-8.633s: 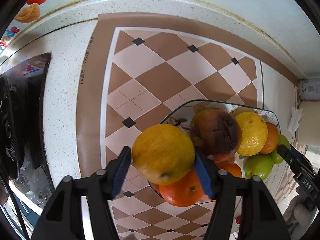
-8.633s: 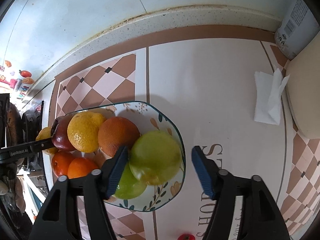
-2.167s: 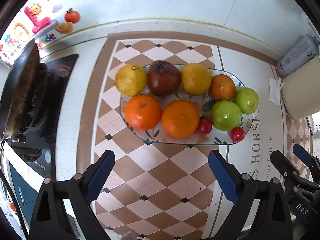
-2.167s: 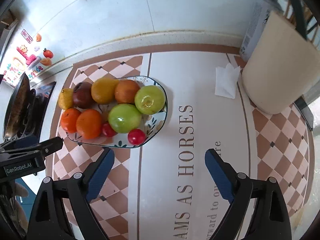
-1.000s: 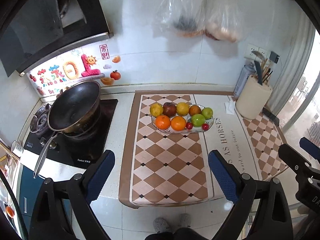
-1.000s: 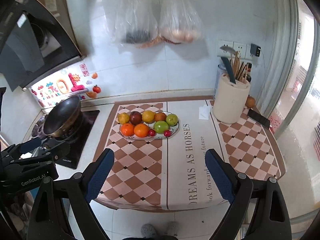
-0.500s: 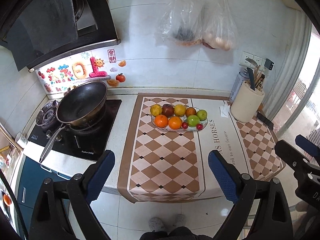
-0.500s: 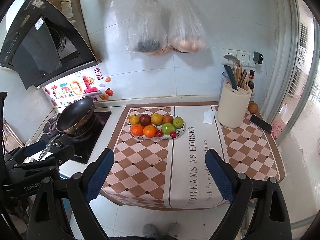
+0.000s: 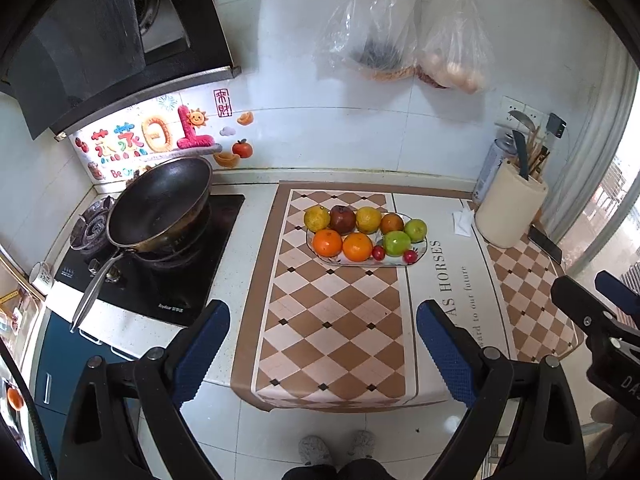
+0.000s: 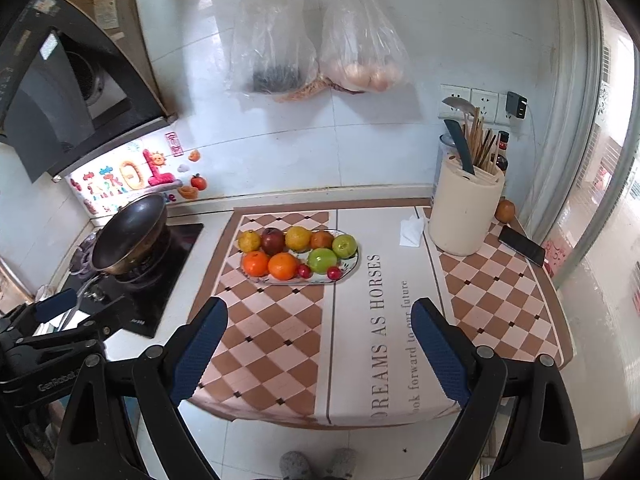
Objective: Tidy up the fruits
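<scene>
A glass plate (image 9: 424, 254) (image 10: 354, 264) on the patterned counter mat holds lemons, a dark red apple (image 9: 342, 218), oranges (image 9: 327, 242), two green apples (image 9: 397, 242) and small red fruits, set in two rows. My left gripper (image 9: 322, 340) is open and empty, well back from the counter and above its front edge. My right gripper (image 10: 319, 340) is also open and empty, equally far back. Each gripper shows at the edge of the other's view.
A wok (image 9: 160, 208) sits on the hob (image 9: 160, 276) at the left. At the right stand a cream utensil holder (image 10: 466, 212), a napkin (image 10: 411, 232), a phone (image 10: 522, 251) and one loose orange (image 10: 505, 211). Two plastic bags (image 10: 316, 36) hang on the wall. A person's slippers (image 9: 336, 446) are on the floor.
Both grippers have pulled far back and up from the plate since the close views; the whole counter now shows. Over the last second the view barely widens further. The jaws stay open.
</scene>
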Available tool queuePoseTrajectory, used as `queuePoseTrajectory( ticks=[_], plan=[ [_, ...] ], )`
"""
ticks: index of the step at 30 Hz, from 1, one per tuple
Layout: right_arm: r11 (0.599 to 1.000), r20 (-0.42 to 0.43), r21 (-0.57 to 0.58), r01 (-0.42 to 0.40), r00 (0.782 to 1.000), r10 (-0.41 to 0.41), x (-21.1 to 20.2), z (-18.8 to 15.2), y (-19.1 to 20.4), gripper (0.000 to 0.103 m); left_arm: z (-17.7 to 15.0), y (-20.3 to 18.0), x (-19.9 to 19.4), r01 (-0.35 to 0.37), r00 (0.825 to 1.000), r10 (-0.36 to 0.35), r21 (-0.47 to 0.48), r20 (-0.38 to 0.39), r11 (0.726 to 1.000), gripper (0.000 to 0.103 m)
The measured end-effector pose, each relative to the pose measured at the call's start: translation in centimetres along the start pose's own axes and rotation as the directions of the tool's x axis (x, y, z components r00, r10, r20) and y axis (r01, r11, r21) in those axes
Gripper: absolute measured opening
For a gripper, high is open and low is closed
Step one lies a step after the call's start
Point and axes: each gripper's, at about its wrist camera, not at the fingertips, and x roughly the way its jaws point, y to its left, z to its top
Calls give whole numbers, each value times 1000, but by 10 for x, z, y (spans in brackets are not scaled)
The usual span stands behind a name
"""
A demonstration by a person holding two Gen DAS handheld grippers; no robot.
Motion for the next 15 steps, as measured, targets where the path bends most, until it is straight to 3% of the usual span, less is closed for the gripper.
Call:
queuePoseTrajectory(
  ticks=[15],
  plan=[
    [999,-71,8,51,996,-50,80,17,-4,100,24,-1,61,-47,998,47,19,-51,999,96]
  ],
)
